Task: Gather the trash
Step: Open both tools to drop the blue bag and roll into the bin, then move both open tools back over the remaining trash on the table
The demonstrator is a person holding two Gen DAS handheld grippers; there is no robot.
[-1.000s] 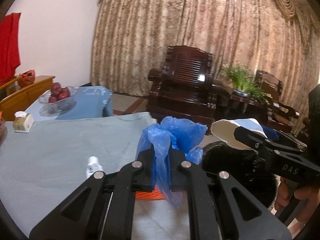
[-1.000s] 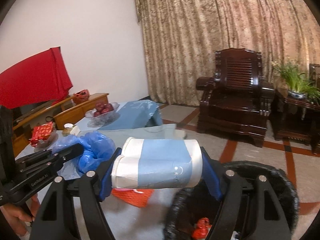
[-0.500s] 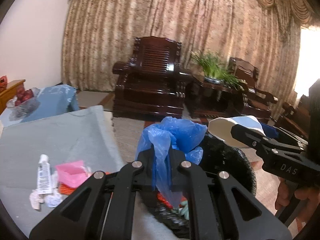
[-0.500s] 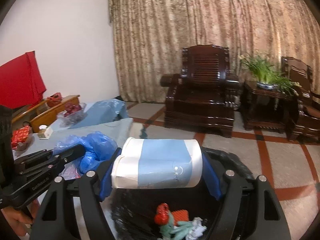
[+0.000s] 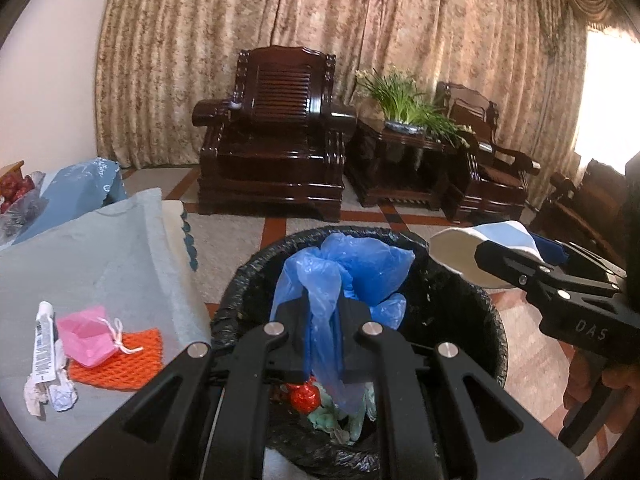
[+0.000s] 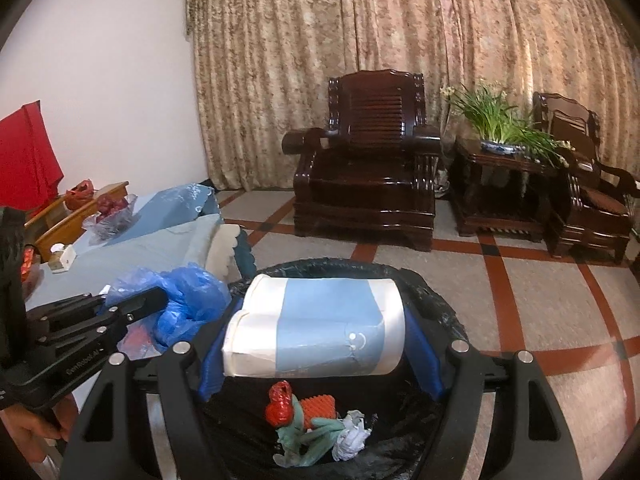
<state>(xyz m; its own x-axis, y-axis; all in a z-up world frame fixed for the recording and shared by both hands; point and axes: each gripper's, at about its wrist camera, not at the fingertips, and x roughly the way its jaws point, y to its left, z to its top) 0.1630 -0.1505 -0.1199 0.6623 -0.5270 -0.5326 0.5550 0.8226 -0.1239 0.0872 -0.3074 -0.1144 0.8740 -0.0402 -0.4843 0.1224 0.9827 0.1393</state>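
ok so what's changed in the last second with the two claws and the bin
Both claws swung away from the table until they hang over the black-lined trash bin. The left claw still pinches the blue plastic bag, and the right claw still clamps the crushed paper cup. Nothing has been dropped.

Crinkly blue plastic bag [image 5: 344, 276], glossy dark wood armchair [image 5: 276, 136], matt paper cup [image 6: 316, 326]

The trash bin [image 5: 492, 320] stands on the floor just beside the counter [image 5: 100, 264] edge. Left tongs [image 5: 324, 320] hold a plastic bag [image 5: 344, 268] above the bin opening. Right tongs [image 6: 320, 344] hold a paper cup [image 6: 316, 324] sideways over the bin, right of the bag. Crumpled scraps [image 6: 316, 428] lie in the bin. A tube [image 5: 43, 348], pouch [image 5: 86, 336] and mesh pad [image 5: 132, 364] lie on the counter. An armchair [image 5: 276, 140] stands behind.
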